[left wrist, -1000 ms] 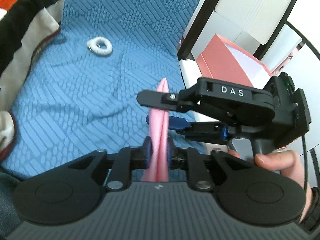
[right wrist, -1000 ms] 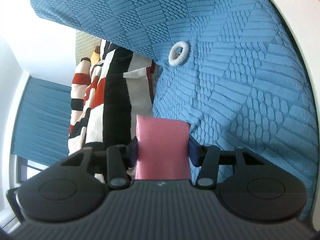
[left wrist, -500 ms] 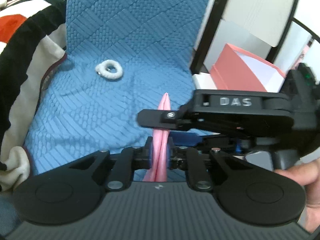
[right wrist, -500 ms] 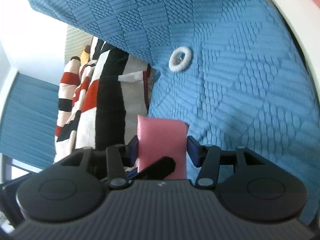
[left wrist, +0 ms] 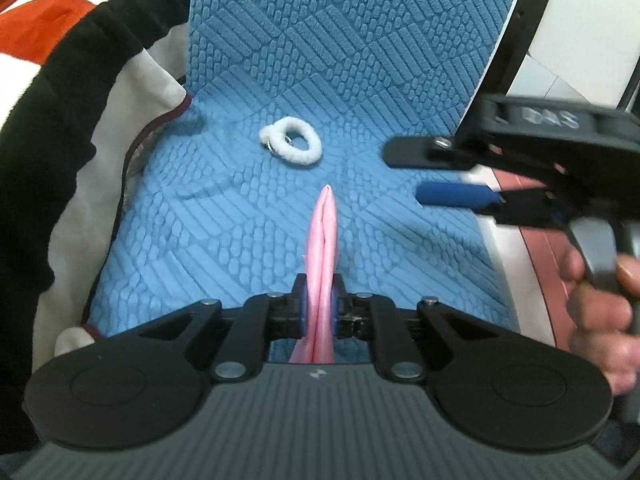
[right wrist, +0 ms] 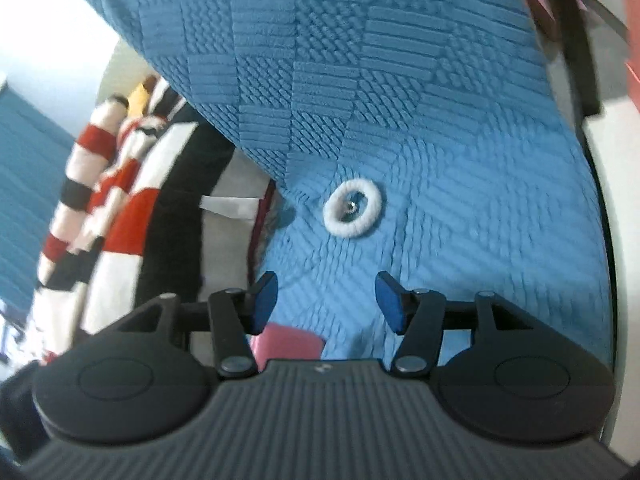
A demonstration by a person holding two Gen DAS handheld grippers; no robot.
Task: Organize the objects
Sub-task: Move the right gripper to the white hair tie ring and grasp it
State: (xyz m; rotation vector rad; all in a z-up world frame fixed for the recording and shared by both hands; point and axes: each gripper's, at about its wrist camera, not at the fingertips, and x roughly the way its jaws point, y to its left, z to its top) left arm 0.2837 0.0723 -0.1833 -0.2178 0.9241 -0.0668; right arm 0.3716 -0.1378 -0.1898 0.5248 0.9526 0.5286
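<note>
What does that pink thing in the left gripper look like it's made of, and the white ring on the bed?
Pink thing: likely thin satiny fabric or soft plastic; smooth, slightly glossy, folded flat. White ring: fuzzy terry-like fabric, matte, probably a hair tie, with a small metal piece.

The supporting surface is a blue textured quilted bed cover [left wrist: 248,240], embossed with blocks of ribbed and pebbled patterns; its far portion rises steeply behind the flat area. A white fuzzy ring-shaped hair tie [left wrist: 291,146] lies flat on the cover (a small metallic piece shows inside the ring [right wrist: 352,208]). Along the cover's left edge, a black, white and red striped blanket [left wrist: 68,128] rests bunched against it, overlapping the border. A shallow crease in the cover runs near the hair tie.
</note>
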